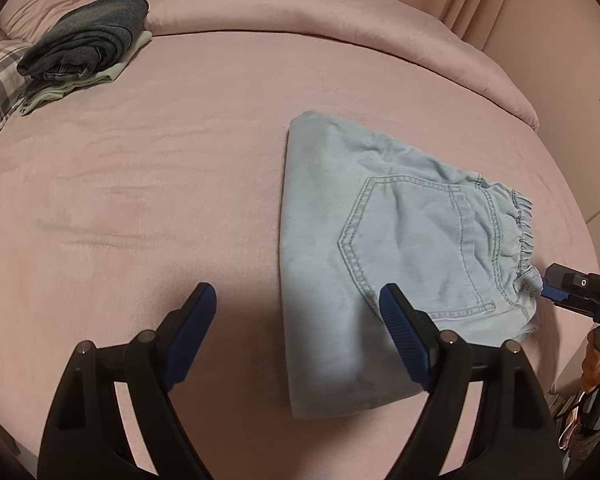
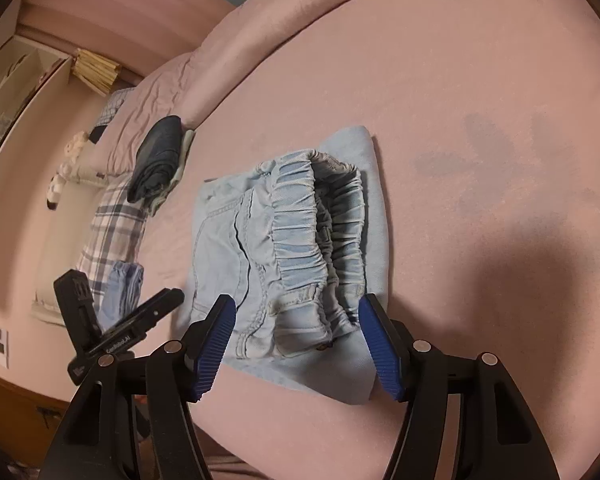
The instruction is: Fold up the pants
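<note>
Pants (image 1: 384,248) lie folded into a compact pale-denim bundle on the pink bed (image 1: 160,184), and their place relative to each hand-held gripper decides what comes next. From the right hand-held gripper (image 2: 298,344) the bundle sits straight ahead, its gathered waistband (image 2: 320,232) end nearest, just beyond and between the blue pads (image 2: 380,352); its long axis runs away from that gripper toward the far fold. The jaws stand wide apart and hold nothing, though the nearest cloth edge lies close between the tips. From the left hand-held gripper (image 1: 300,332) the bundle lies ahead and to the right, the right finger overlapping its near edge in the picture; whether it touches the cloth I cannot tell. This gripper too is spread wide and empty. In the left wrist view the right gripper's tip shows at the waistband corner, so the right is judged the nearer of the two to the elastic end, the left nearer to the long side and the back pocket (image 1: 416,248).

The fold looks largely done; any further move would likely be a last tidy or a lift toward the dark stack (image 1: 88,44) far ahead-left of the left gripper.

Writing: white lettering on the left gripper's body, seen in the right wrist view, seems to read "CenRobot.AI", though it is small. No label shows on the pants.
</note>
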Motion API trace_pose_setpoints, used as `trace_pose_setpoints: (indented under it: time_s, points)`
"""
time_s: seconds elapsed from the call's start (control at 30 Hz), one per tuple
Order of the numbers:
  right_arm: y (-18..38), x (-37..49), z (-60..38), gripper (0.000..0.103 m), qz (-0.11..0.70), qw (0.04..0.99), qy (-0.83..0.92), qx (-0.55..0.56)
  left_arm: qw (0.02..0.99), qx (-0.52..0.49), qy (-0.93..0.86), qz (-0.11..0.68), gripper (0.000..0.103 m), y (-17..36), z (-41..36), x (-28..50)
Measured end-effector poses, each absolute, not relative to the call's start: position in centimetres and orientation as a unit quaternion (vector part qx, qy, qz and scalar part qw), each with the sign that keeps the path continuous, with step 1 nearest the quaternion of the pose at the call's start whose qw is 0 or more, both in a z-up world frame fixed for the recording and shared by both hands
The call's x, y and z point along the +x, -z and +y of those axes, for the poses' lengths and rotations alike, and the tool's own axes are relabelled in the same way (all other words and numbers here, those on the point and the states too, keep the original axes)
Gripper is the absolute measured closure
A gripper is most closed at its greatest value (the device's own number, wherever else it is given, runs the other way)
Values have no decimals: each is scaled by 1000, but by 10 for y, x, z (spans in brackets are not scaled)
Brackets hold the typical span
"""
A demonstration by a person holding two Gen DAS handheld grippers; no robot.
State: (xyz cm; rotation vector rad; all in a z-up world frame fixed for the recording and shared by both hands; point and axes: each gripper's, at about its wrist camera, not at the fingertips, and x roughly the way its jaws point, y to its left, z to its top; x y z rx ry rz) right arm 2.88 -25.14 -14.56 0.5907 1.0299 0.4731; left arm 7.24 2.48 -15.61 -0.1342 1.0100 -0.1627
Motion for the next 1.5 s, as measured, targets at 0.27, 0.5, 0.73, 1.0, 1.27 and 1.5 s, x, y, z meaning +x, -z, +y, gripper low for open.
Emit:
trace_pose_setpoints:
  time_s: [0.27, 0.5, 0.73, 1.0, 1.27, 1.5]
  points:
    - [149, 36, -254, 35, 487, 800, -213, 279, 861, -92, 89, 493, 19, 163, 32, 79]
    - [153, 39, -261, 35, 488, 797, -213, 286, 837, -159, 124, 508, 19, 171, 41, 87]
    - [155, 43, -269, 34, 484, 792, -209, 308, 803, -257, 160, 514, 19, 182, 56, 94]
    - [164, 37, -287, 34, 483, 784, -194, 338, 787, -296, 174, 513, 19, 185, 66, 100]
    - [175, 50, -282, 33, 487, 767, -218, 357, 783, -297, 180, 516, 19, 186, 75, 108]
    - [177, 56, -278, 30, 480, 764, -231, 363, 783, -294, 184, 516, 19, 186, 74, 110]
